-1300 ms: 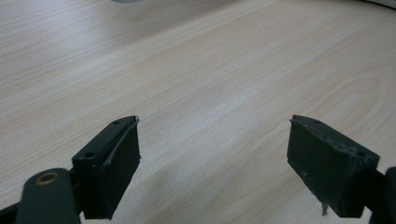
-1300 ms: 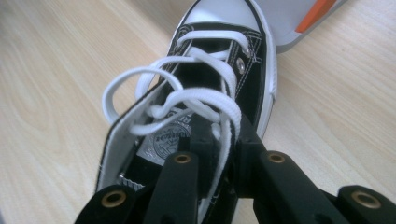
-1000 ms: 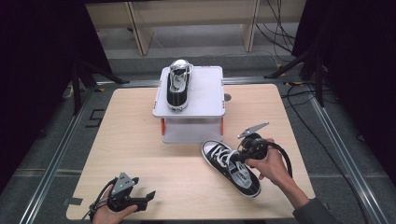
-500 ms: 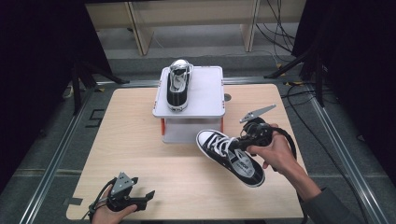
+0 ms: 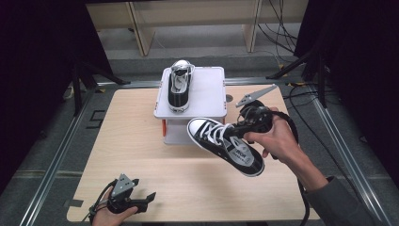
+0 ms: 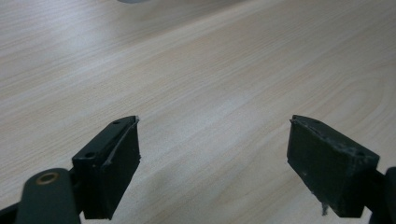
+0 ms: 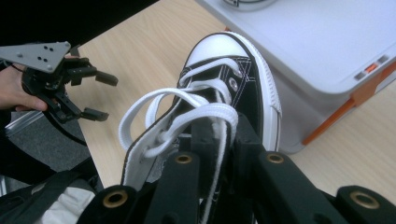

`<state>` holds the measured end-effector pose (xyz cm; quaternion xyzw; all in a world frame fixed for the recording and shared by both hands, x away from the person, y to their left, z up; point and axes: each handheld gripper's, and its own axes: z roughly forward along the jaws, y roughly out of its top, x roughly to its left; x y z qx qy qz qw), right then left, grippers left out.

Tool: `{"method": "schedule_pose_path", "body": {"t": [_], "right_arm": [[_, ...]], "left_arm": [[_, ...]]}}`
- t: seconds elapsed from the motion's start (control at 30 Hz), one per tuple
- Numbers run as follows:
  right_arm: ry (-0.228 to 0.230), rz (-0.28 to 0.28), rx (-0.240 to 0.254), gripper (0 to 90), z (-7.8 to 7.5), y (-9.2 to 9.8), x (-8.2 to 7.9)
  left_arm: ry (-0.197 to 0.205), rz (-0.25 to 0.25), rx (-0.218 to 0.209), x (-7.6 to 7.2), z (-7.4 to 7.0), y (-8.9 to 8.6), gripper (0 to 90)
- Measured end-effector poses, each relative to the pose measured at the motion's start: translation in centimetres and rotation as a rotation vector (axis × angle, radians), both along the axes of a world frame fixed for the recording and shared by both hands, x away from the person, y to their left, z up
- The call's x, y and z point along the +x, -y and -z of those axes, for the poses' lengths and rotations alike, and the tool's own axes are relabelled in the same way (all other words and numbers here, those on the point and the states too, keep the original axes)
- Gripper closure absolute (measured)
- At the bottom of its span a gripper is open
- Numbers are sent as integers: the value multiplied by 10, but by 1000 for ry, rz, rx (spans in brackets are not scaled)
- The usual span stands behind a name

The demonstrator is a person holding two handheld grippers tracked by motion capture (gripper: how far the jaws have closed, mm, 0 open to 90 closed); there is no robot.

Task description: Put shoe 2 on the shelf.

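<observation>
My left gripper (image 5: pixel 149 197) rests on the wooden table (image 5: pixel 131 141) at its near left corner, jaws spread wide over bare wood. My right gripper (image 5: pixel 240 126) is clamped on the tongue of a black high-top sneaker (image 5: pixel 225 145), held above the table, toe just beside the white storage box (image 5: pixel 207 92). Farther off, a second sneaker (image 5: pixel 179 85) sits on the box's lid.

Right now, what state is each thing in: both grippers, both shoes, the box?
Left gripper: jaws open, holding nothing, low over the table.
Right gripper: jaws shut on the black sneaker's tongue.
Black sneaker: lifted, tilted.
Second sneaker: upright on the box.
White box: lid closed.
</observation>
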<state>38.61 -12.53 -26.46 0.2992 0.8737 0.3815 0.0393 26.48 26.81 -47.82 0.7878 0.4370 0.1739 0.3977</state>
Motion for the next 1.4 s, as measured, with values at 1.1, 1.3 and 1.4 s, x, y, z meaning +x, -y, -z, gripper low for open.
{"method": "schedule_pose_path", "body": {"t": [1.1,1.3,1.4], "right_arm": [[69,297,59,836,-53,-7,88],[74,405,86,835,-49,-19,120],[62,463,104,835,-44,-26,135]], "left_arm": [[4,0,-6,0,-2,-1,166],[14,13,10,-1,-3,-2,166],[17,12,-23,-2,-4,1,166]]}}
